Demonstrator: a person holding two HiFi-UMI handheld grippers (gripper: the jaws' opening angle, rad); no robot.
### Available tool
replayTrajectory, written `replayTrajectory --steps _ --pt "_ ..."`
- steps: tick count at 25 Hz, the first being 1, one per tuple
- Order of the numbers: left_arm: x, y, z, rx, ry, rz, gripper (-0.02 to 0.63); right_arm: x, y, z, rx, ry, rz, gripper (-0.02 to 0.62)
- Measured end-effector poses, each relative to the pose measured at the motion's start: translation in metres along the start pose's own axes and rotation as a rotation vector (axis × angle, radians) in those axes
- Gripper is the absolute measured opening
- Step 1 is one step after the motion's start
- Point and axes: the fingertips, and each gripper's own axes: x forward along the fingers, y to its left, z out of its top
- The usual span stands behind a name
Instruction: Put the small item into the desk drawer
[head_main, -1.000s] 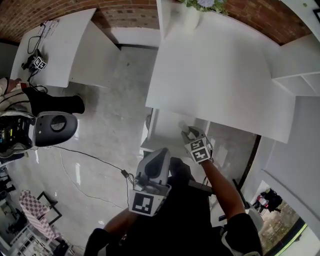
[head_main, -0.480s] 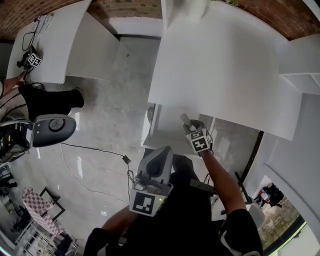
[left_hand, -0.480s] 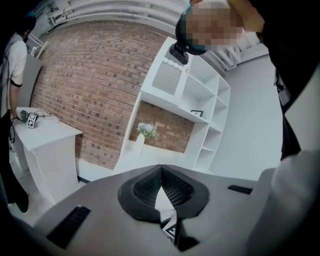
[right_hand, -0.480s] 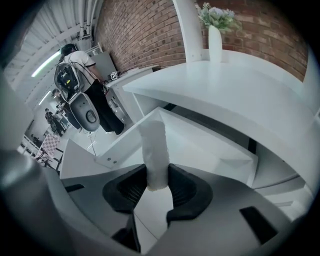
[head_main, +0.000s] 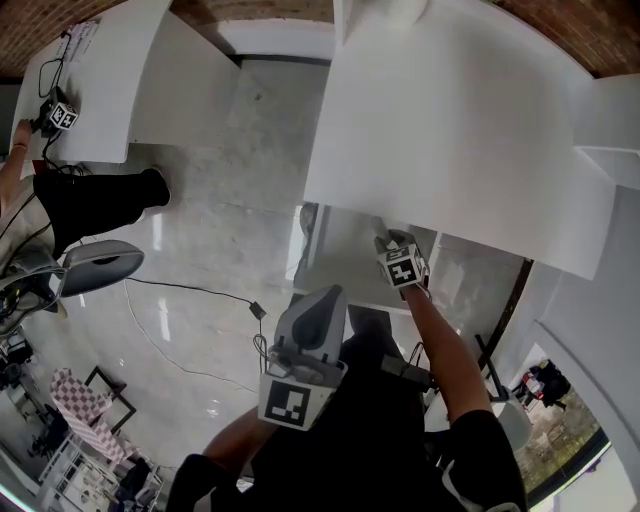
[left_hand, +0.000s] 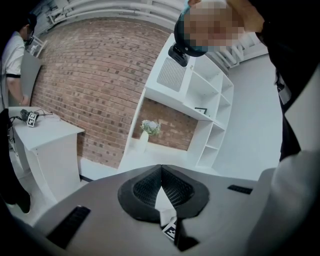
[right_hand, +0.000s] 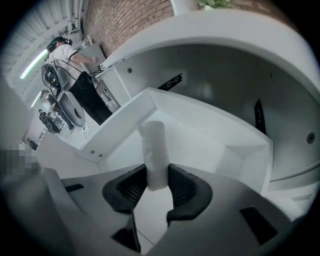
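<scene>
My right gripper (right_hand: 157, 172) is shut on a small white cylinder (right_hand: 154, 150) that stands up between its pads. It points steeply down over the open white desk drawer (right_hand: 117, 125), with the cylinder above the drawer's inside. In the head view the right gripper (head_main: 386, 242) sits just under the front edge of the white desk (head_main: 450, 120), above the drawer (head_main: 330, 265). My left gripper (head_main: 322, 305) hangs lower and nearer to me, apart from the drawer. Its pads meet at the tips (left_hand: 161, 169) with nothing between them.
A second white desk (head_main: 100, 80) stands at the far left with a person beside it. An office chair (head_main: 95, 265) and a cable (head_main: 190, 310) are on the grey floor. A vase of flowers (left_hand: 148, 131) and white shelving (left_hand: 210, 125) stand beyond the desk.
The right gripper has sunk with the white cylinder from beside the desk's edge towards the open drawer. The left gripper has dropped a little.
</scene>
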Motion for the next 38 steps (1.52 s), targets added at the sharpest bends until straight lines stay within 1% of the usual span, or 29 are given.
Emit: replayTrajectory --steps 3,6,9,13,17,21,25,32,38 --pt "0.002 0.009 0.000 -0.008 0.006 0.007 0.025 0.011 -0.001 -0.004 0.018 0.023 0.001 0.143" --pt "0.005 0.017 0.001 -0.015 0.006 0.011 0.025 0.025 -0.007 -0.007 0.042 0.019 -0.002 0.143" --pt "0.007 0.021 -0.001 -0.019 0.011 0.013 0.025 0.033 -0.011 -0.015 0.072 0.050 -0.006 0.143" --pt "0.012 0.029 -0.004 -0.023 0.026 0.008 0.023 0.043 -0.013 -0.016 0.088 0.072 -0.014 0.143" --pt "0.016 0.036 -0.006 -0.040 0.035 0.011 0.025 0.048 -0.014 -0.017 0.102 0.089 -0.017 0.144" --pt "0.020 0.039 -0.011 -0.040 0.047 0.013 0.025 0.055 -0.016 -0.022 0.107 0.100 -0.017 0.144" --pt "0.021 0.037 -0.012 -0.050 0.048 0.010 0.025 0.050 -0.018 -0.026 0.129 0.127 -0.028 0.146" --pt "0.025 0.036 -0.014 -0.058 0.063 0.004 0.025 0.055 -0.022 -0.027 0.160 0.116 -0.028 0.152" --pt "0.026 0.041 -0.014 -0.058 0.061 0.001 0.025 0.060 -0.023 -0.023 0.163 0.111 -0.038 0.158"
